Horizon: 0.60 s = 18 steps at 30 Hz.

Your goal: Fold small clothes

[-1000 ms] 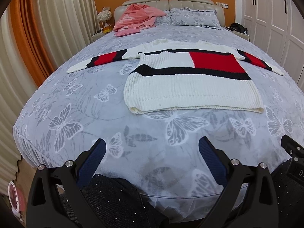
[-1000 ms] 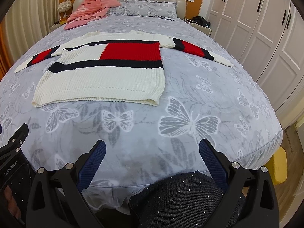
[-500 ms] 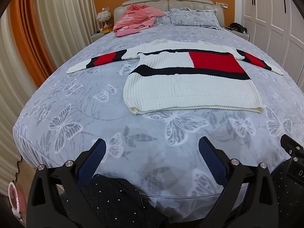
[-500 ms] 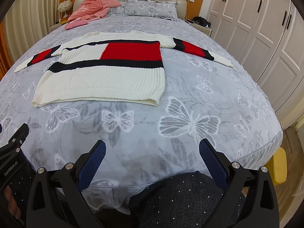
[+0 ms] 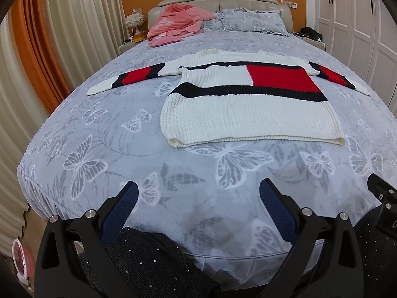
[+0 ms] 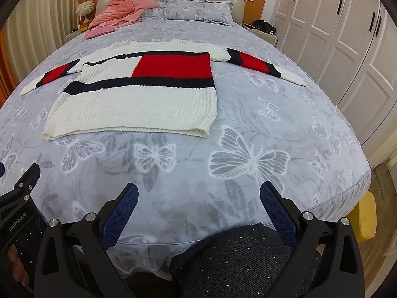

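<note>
A cream knit sweater (image 5: 248,109) with a red block and navy stripes lies flat on the bed (image 5: 124,154), face up, its hem toward the near edge and its neck toward the headboard (image 5: 223,2), both sleeves spread straight out to left and right. The bedspread is grey with white butterflies. The left claw (image 5: 198,196) hangs over the near edge of the bed with its blue-padded fingers (image 5: 121,208) spread wide and nothing between them, well apart from the sweater's hem. The right claw (image 6: 198,196) is released in the same way, its fingers (image 6: 278,208) wide and empty above the near edge, the sweater lying far and to the left of it. At the far left of the bed a pink garment (image 5: 176,22) is heaped against the headboard, beside a grey pillow (image 5: 253,19). White wardrobe doors (image 6: 347,37) line the right wall, and pale curtains (image 5: 74,37) hang on the left. Dark speckled fabric on the person's legs (image 6: 238,253) shows below the claws.
</note>
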Available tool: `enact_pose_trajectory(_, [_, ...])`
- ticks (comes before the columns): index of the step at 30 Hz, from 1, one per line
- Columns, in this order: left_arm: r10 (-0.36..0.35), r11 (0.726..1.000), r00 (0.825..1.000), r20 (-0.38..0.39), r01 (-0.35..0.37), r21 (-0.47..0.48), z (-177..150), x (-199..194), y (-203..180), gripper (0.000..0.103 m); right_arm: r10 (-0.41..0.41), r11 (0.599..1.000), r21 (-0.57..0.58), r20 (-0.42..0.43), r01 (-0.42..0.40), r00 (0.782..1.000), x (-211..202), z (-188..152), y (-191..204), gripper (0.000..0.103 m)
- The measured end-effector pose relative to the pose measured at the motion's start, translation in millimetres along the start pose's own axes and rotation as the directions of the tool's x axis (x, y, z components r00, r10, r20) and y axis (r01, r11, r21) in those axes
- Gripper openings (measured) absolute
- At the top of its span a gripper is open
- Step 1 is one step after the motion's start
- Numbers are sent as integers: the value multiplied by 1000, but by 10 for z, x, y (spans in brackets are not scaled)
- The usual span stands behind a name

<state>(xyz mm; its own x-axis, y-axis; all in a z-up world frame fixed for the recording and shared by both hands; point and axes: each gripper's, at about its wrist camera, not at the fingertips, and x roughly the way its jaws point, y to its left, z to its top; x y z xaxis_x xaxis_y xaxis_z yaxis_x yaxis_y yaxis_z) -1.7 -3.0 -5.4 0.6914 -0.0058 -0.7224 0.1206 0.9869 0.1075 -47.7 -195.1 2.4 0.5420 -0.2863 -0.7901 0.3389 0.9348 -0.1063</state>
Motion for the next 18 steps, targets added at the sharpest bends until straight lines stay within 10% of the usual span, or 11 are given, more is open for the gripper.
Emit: enact_pose_trajectory(18, [8, 1000, 1000, -10, -7, 17, -2, 23, -27, 96, 23, 1000, 21, -22, -22, 999, 70, -5, -6, 97])
